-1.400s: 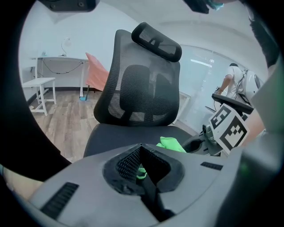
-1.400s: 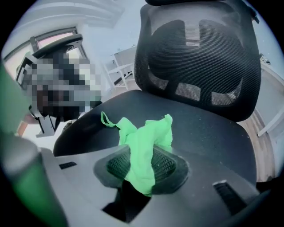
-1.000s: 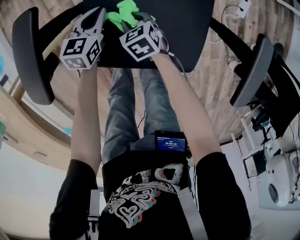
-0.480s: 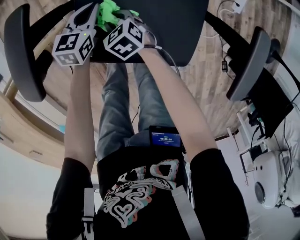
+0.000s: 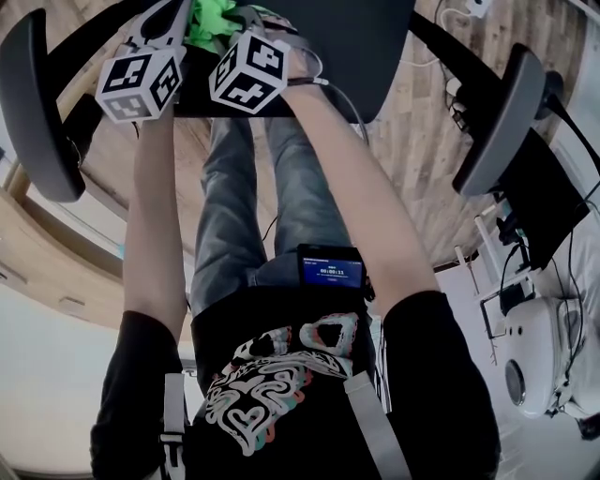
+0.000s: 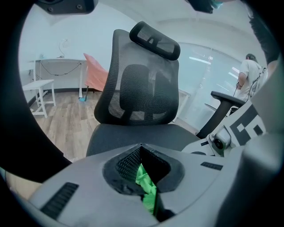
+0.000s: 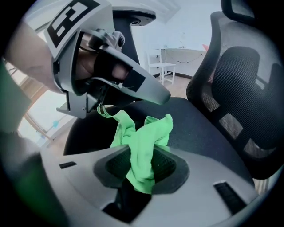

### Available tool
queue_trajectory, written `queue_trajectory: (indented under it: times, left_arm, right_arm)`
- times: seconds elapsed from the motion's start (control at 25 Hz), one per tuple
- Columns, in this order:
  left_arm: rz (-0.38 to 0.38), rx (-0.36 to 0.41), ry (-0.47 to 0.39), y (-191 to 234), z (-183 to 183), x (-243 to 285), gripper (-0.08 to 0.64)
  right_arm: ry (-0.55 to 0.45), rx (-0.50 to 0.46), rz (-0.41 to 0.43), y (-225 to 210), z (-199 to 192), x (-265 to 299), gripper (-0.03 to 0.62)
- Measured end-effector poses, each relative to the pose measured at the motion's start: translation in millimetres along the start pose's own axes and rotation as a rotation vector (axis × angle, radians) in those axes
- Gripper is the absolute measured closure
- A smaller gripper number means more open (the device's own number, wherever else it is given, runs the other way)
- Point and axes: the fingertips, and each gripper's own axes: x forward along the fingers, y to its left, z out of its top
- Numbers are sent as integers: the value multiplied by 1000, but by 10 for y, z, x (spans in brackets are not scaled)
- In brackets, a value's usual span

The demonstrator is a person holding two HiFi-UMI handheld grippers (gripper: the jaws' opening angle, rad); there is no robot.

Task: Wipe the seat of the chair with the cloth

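We have slid our left gripper [image 5: 174, 11] and right gripper [image 5: 246, 15] leftward across the seat [image 5: 347, 47], green cloth [image 5: 210, 19] dragged along with them, now bunched tighter between the two, nearer the left armrest [image 5: 33, 103]

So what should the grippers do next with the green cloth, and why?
Probably press the cloth down and slide it across the seat: the left gripper and right gripper both pinch it, bunched over the seat.

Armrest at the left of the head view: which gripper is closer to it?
Left. The left gripper lies between that armrest and the right gripper, which is nearer the middle of the seat. Both grip the green cloth.
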Motion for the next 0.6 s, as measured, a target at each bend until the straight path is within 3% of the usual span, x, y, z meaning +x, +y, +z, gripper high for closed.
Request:
queue_trajectory:
  times: [0.16,0.6]
  left_arm:
    - [-4,1,0,-7,23,26,560]
    - [-15,5,3,-52,27,69,560]
  right_arm:
    - [31,-45,-65,-191,-131,-47,477]
    - [123,141,-296,-1426,-882,-544,477]
